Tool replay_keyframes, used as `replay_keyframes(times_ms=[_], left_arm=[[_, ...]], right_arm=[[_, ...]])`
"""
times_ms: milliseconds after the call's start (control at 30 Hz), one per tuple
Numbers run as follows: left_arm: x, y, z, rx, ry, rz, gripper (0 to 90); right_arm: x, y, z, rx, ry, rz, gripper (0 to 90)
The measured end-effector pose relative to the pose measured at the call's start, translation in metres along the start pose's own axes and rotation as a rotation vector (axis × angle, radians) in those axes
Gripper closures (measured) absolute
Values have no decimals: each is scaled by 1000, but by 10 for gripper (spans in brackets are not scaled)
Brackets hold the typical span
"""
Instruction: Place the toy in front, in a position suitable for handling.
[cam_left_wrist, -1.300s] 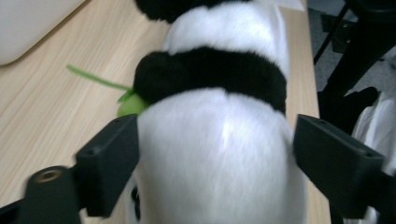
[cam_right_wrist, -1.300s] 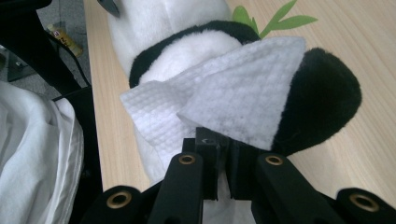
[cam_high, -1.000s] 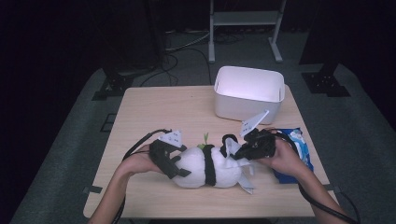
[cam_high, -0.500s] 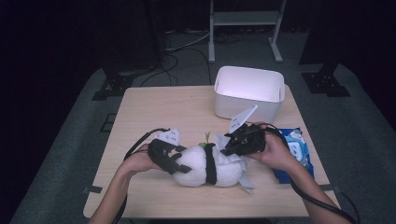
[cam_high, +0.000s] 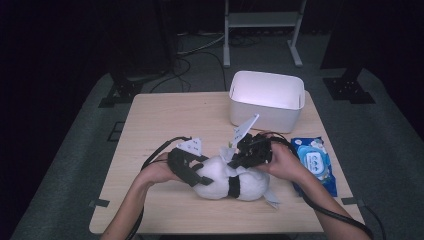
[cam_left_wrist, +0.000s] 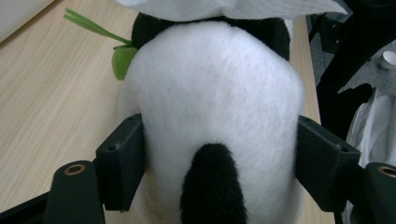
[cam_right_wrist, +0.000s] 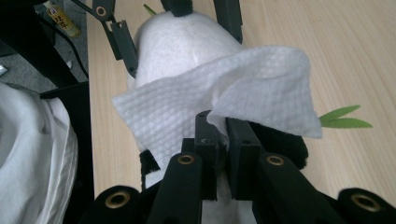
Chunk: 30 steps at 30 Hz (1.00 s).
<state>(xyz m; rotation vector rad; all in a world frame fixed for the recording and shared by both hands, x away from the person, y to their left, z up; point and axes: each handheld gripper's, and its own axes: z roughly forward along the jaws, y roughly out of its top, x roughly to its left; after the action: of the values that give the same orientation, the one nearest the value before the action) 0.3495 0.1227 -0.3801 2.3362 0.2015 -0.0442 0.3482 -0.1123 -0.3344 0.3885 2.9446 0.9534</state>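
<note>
A black-and-white panda plush (cam_high: 220, 179) lies on its side on the wooden table (cam_high: 165, 120). My left gripper (cam_high: 187, 170) is shut on the panda's rear; its jaws press both flanks of the white rump (cam_left_wrist: 215, 93) above the black tail. My right gripper (cam_high: 241, 158) is over the panda's upper side, shut on a white wet wipe (cam_right_wrist: 233, 88) that drapes over the plush (cam_right_wrist: 177, 42). A green felt leaf (cam_left_wrist: 122, 58) sticks out beside the panda. The wipe's edge (cam_left_wrist: 233, 7) shows at the top of the left gripper view.
A white plastic bin (cam_high: 267, 100) stands at the back right of the table. A blue pack of wipes (cam_high: 313, 162) lies to the right of the right hand. Another white sheet (cam_high: 271, 198) pokes out under the panda near the front edge.
My right gripper has moved left with the wipe, from near the blue pack to over the panda's body. The left gripper has kept its hold and barely moved.
</note>
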Motion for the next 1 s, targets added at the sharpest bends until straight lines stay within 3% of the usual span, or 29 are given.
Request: replay_keyframes(times_ms=[333, 500, 633, 767, 900, 1000], left_arm=[[1, -16, 5, -80, -21, -48, 136], [4, -29, 8, -69, -28, -74, 67], [11, -41, 15, -73, -60, -109, 63], [15, -48, 17, -125, -95, -122, 148], [15, -46, 12, -132, -88, -116, 269], [13, -40, 9, -134, -76, -101, 279]], right_arm=[[-1, -11, -2, 4, 2, 8, 836], [-1, -14, -3, 8, 5, 23, 836], [-2, -17, -4, 5, 3, 28, 836], [-2, -17, -3, 1, -3, 28, 836], [-4, -15, -4, -8, -1, 28, 836], [-3, -13, -4, -23, -1, 25, 837]])
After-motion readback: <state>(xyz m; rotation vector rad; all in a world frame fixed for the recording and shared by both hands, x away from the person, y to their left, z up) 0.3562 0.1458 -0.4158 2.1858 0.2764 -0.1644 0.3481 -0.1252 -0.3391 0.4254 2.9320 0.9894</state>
